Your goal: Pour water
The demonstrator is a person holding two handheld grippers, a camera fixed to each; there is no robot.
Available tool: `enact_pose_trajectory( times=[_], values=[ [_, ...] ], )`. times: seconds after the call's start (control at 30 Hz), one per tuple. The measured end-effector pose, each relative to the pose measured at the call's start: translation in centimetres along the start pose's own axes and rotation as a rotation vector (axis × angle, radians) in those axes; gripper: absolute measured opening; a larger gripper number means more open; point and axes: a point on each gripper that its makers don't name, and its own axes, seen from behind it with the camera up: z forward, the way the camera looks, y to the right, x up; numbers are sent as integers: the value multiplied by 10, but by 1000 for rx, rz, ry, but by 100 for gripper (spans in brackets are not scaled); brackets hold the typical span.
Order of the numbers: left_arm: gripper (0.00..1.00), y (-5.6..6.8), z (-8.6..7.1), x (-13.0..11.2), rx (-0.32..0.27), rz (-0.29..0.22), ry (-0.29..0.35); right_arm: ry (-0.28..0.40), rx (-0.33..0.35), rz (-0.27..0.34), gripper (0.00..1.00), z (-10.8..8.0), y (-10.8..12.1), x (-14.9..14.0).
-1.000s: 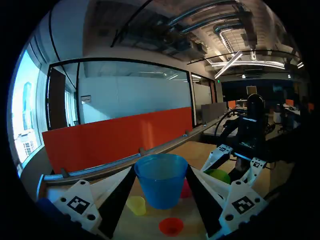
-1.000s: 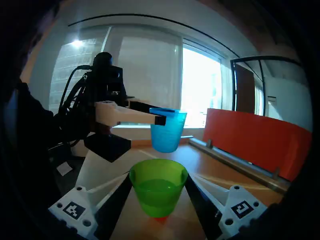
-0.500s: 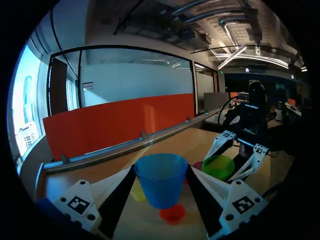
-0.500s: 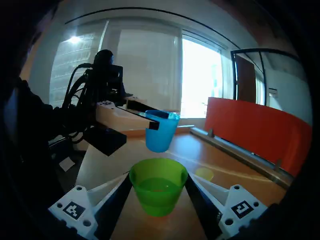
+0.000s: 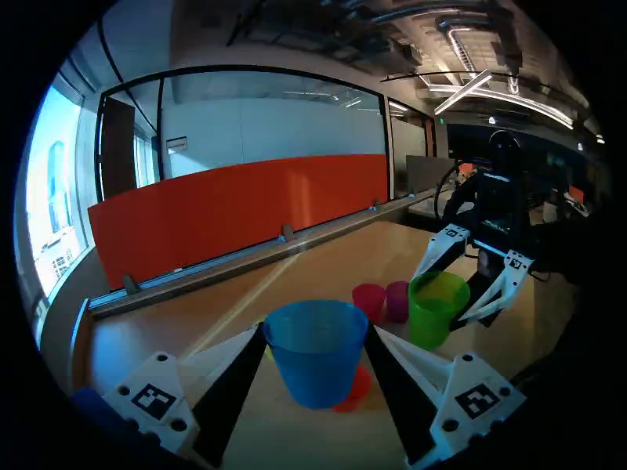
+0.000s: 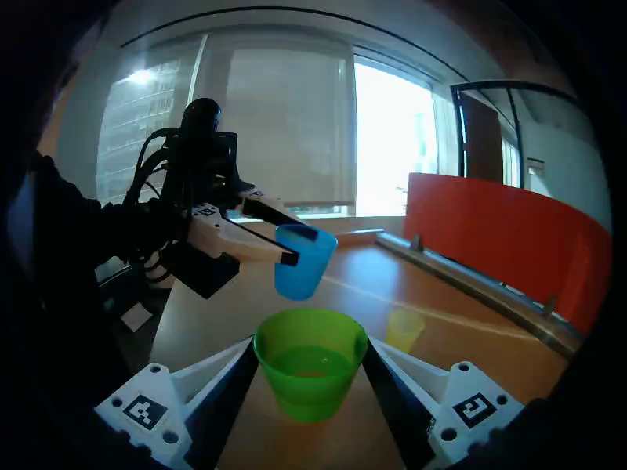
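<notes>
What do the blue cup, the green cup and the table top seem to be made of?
Blue cup: probably thin plastic, translucent and smooth; light glows through its wall.
Green cup: likely the same plastic, slightly glossy; the liquid level shows through the wall.
Table top: wood or wood-look laminate, warm brown with a soft sheen; which one I cannot tell.

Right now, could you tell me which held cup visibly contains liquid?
The green cup in the right gripper: a liquid level shows inside it; the left gripper's blue cup shows none.
</notes>
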Motion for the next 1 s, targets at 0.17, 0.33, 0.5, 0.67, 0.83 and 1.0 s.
enact_pose_trajectory(
  times=[0.17,0.33,0.5,0.67,0.83,1.0],
  values=[
    [88,-1,-1,-17,8,6,-38,-20,0,5,91,0,1,-8],
    [88,-1,-1,-32,11,7,-70,-39,4,12,91,-1,1,-16],
    [88,0,-2,-47,9,9,-107,-61,12,16,91,-1,-1,-25],
    [88,1,-4,-59,8,10,-130,-82,16,20,91,-1,-1,-33],
    [88,2,-6,-74,5,8,-161,-100,18,26,91,-2,-1,-40],
    [88,6,-7,-89,-8,14,-190,-122,25,31,91,-2,-3,-49]
  ],
)
